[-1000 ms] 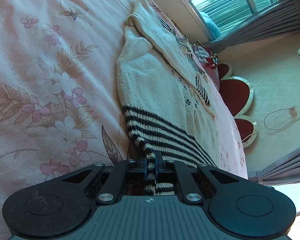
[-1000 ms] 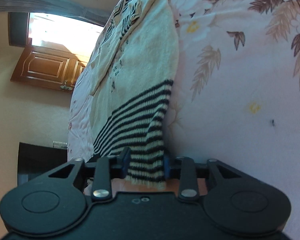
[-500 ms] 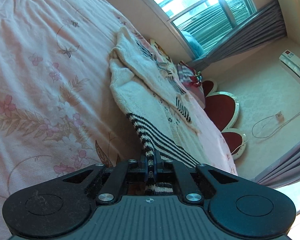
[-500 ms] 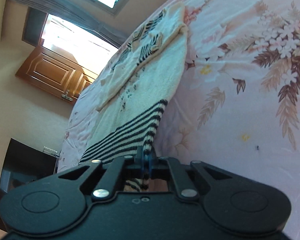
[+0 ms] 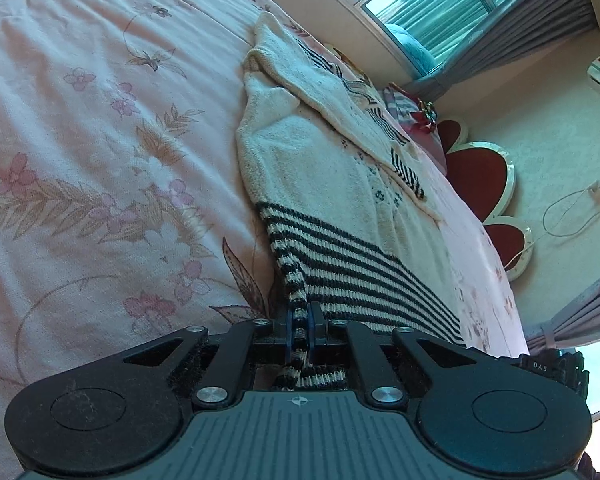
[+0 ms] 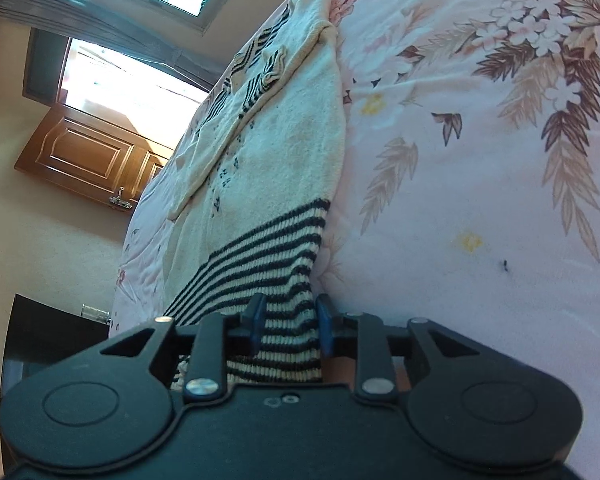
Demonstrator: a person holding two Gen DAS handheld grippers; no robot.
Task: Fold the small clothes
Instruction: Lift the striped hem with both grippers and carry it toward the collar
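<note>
Black tool (image 5: 299,334) bodies, blue pads (image 6: 256,322), silver screws.

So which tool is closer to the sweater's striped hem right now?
Left. The left tool is pinched shut on the hem; the right tool has just opened, hem loose between its fingers.

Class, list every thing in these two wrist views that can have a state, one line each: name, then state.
Left gripper: shut on the bunched striped hem.
Right gripper: jaws just opened, hem between them, not pinched.
Knit sweater: flat on the bed, one sleeve folded across, hem lifted at the near end.
Bedsheet: spread, lightly creased.
Wooden door: swung open.
</note>
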